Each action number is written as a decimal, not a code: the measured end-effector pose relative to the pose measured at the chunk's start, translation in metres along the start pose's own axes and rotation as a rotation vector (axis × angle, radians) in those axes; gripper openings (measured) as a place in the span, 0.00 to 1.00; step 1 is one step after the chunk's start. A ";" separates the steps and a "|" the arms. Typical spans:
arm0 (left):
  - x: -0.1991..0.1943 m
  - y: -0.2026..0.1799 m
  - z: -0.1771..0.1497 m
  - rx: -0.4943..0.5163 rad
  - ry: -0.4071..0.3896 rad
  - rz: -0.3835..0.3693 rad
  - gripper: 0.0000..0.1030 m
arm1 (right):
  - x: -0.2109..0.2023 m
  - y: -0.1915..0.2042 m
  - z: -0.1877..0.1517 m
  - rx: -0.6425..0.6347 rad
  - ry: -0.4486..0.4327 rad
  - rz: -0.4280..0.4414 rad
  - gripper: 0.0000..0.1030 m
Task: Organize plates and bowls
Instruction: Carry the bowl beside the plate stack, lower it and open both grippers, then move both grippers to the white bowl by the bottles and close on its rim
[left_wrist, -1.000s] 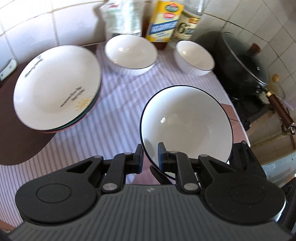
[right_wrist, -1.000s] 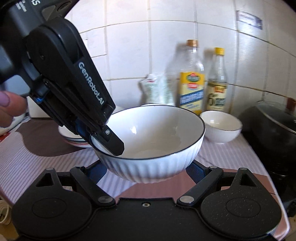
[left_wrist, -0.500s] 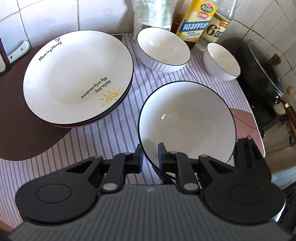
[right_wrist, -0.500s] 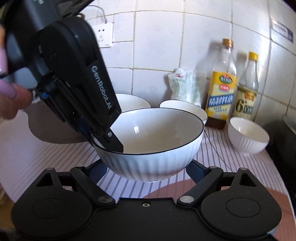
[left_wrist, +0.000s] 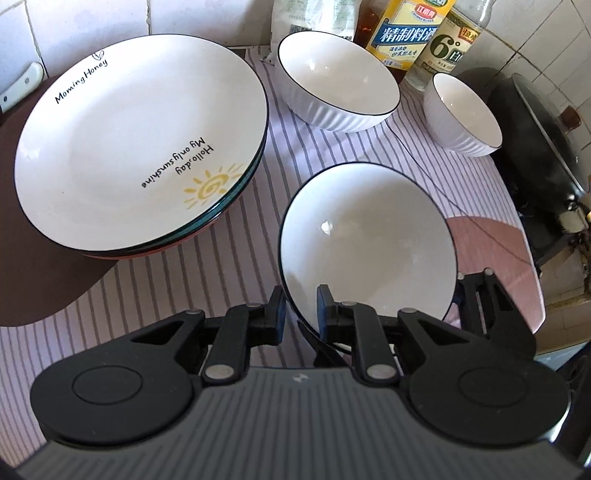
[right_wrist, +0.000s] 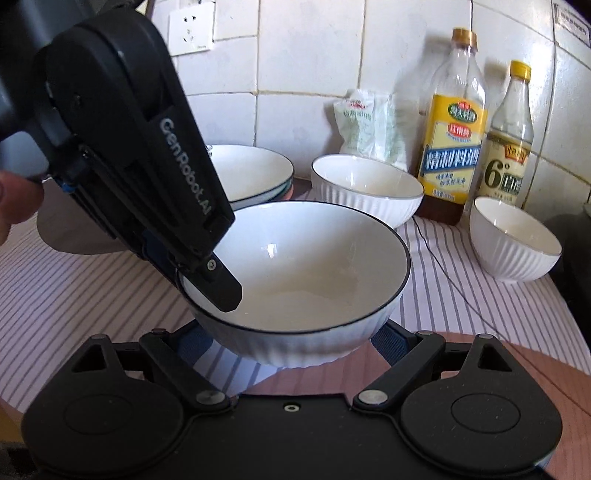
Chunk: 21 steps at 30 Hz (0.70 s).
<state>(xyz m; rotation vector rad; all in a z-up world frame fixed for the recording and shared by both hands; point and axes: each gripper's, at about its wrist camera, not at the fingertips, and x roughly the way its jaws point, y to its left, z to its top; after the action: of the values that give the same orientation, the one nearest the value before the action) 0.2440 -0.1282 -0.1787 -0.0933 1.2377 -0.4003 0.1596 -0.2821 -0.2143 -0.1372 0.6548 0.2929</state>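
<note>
Left gripper (left_wrist: 301, 312) fingers pinched on near rim of large bowl (right_wrist: 295, 273); right gripper (right_wrist: 291, 332) fingers spread wide, flanking its ribbed base; bowl best lowered level onto striped cloth (left_wrist: 240, 266) beneath.

White tiled wall (right_wrist: 306, 55) ahead of the tongs, socket (right_wrist: 190, 31) upper left, striped cloth (left_wrist: 240, 258) beneath, two bottles (right_wrist: 452, 125) and covered black pan (left_wrist: 535, 140) to the right, bright daylight.
</note>
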 end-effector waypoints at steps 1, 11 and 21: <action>0.000 -0.001 0.000 0.002 -0.002 0.003 0.15 | 0.003 -0.001 0.001 0.010 0.011 -0.001 0.91; -0.006 -0.005 -0.006 0.092 -0.027 -0.021 0.19 | -0.024 -0.001 0.006 -0.004 0.072 -0.034 0.92; -0.031 0.005 -0.005 0.065 -0.041 -0.080 0.25 | -0.075 -0.037 0.027 0.226 0.051 0.015 0.92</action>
<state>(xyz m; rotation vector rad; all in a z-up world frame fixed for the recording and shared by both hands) 0.2324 -0.1121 -0.1539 -0.0950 1.1824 -0.5056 0.1303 -0.3284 -0.1454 0.0767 0.7353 0.2282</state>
